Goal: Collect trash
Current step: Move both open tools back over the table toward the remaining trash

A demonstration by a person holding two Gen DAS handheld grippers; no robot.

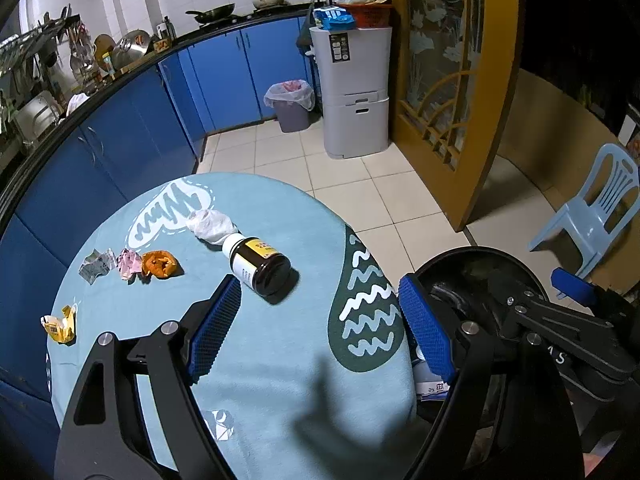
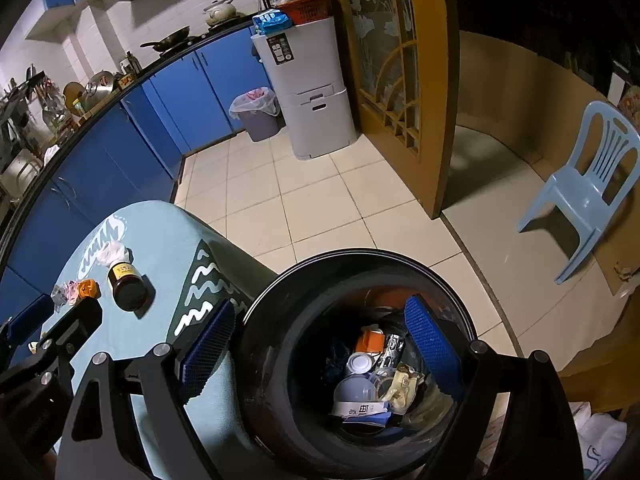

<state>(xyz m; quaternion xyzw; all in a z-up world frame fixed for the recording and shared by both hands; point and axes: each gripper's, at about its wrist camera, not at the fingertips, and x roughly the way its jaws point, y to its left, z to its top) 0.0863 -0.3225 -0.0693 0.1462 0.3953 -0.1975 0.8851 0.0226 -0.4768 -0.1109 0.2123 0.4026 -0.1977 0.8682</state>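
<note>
On the round table's light-blue cloth (image 1: 280,380) lie a brown bottle (image 1: 260,268) on its side, a white tissue (image 1: 210,224), an orange peel (image 1: 158,264), a pink paper ball (image 1: 130,264), a grey-white wrapper (image 1: 96,266) and a yellow wrapper (image 1: 60,324). My left gripper (image 1: 320,328) hovers open over the cloth, just short of the bottle, with nothing between its pads. My right gripper (image 2: 320,346) stands open above the black bin (image 2: 360,256) beside the table. Nothing is between its fingers. Cartons, lids and wrappers (image 2: 372,376) lie in the bin.
Blue kitchen cabinets (image 1: 120,140) curve behind the table. On the tiled floor stand a lined grey waste bin (image 1: 290,104) and a tall grey storage unit (image 1: 356,92). A yellow glazed door (image 1: 452,80) and a pale blue plastic chair (image 1: 592,216) are to the right.
</note>
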